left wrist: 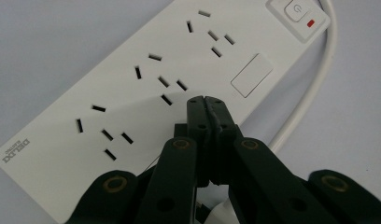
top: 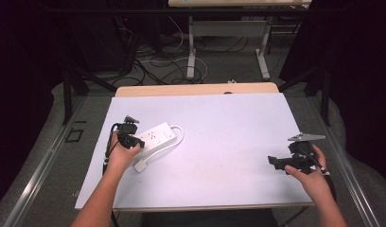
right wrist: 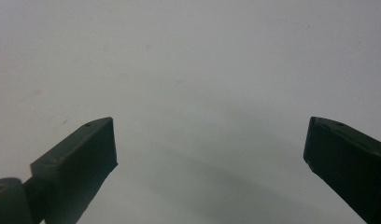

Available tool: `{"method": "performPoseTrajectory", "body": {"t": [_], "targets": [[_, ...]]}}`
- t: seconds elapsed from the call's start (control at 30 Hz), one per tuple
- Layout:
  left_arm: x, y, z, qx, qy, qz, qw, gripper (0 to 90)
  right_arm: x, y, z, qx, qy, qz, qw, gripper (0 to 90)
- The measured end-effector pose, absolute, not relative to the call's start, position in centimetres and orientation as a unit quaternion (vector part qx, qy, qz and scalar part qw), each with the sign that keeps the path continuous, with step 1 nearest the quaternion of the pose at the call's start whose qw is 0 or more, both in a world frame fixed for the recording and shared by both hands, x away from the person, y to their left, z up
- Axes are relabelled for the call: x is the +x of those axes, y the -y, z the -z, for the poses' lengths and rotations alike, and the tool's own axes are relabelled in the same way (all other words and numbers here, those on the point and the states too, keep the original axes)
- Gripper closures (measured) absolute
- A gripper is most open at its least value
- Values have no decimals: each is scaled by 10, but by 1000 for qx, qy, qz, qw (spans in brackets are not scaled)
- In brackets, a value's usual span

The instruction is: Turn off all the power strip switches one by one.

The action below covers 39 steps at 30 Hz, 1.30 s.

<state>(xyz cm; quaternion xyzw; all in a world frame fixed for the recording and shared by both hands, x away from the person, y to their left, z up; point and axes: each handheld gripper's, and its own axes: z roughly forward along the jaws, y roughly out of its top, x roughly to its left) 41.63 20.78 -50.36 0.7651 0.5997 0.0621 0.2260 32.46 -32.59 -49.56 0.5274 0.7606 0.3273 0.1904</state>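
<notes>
- White plastic marks the work in the high view: a power strip (top: 155, 137) lies on the left half of the pale counter (top: 219, 156), its cord (top: 179, 135) looping round the far end and its plug (top: 141, 166) lying loose on the near side, just beside the person's left wrist. The left hand-held gripper (top: 129, 140) sits over the strip's near end; the right hand-held gripper (top: 276, 162) rests well apart at the near right, pointing left over bare surface.
- Left gripper view: the jaws of the left hand-held gripper (left wrist: 208, 100) are pressed fully together with nothing between them, tips hovering at or just above the strip (left wrist: 132, 93) near a socket group. Whether they touch the casing I cannot tell. The switch (left wrist: 297, 9) with its red indicator (left wrist: 312, 22) sits at the far end, and the cord (left wrist: 314, 84) curves along the right side.
- Right gripper view: the right hand-held gripper (right wrist: 209, 144) stands wide open and empty over plain counter (right wrist: 188, 70).
- Progress, as I judge it: early. The strip is reached but not gripped, the plug lies unconnected, and the right side has not joined in.
</notes>
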Motion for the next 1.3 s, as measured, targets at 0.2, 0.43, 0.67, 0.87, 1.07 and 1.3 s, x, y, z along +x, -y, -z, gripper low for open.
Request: {"method": "performPoseTrajectory", "body": {"t": [0.2, 0.43, 0.67, 0.87, 1.07, 1.3], "targets": [[416, -209, 506, 764, -602, -61, 224, 900, 325, 326, 496, 526, -761, -327, 191, 21], [415, -209, 509, 762, -604, -60, 226, 900, 325, 326, 496, 528, -761, -326, 190, 21], [414, -209, 509, 760, -605, -62, 231, 900, 325, 327, 496, 524, -762, -328, 192, 21], [413, -209, 510, 761, -602, -61, 233, 900, 325, 327, 496, 525, -762, -327, 194, 21], [411, -210, 511, 761, -604, -62, 228, 900, 324, 327, 496, 525, -761, -327, 193, 21], [411, -210, 512, 761, -604, -64, 229, 900, 325, 325, 496, 527, -761, -326, 191, 21]]}}
